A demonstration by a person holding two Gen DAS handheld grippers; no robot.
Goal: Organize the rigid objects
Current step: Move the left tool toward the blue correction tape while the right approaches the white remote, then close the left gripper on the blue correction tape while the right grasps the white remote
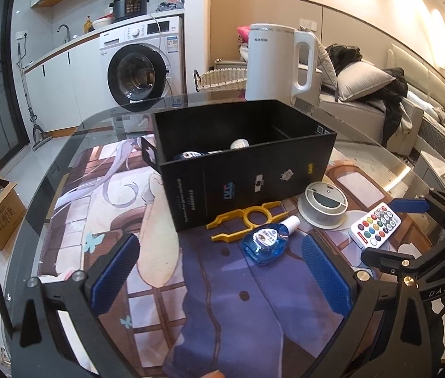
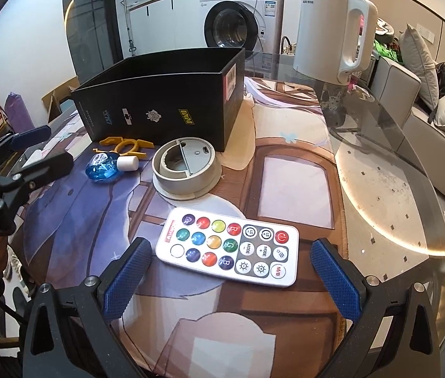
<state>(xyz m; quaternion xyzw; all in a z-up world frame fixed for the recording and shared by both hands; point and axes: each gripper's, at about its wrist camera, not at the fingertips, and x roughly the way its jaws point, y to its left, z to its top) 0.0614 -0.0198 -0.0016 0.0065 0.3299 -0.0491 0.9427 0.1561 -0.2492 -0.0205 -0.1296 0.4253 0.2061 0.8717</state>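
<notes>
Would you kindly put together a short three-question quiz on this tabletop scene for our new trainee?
1. True or false: the black box already holds some items.
2. Which object lies nearest the right gripper? A) blue bottle B) remote control C) yellow tool
3. Fill in: the white kettle stands ______ the box, as seen from the left gripper.

Key
1. True; rounded objects show inside it.
2. B; it lies just ahead of the open jaws.
3. Behind.
</notes>
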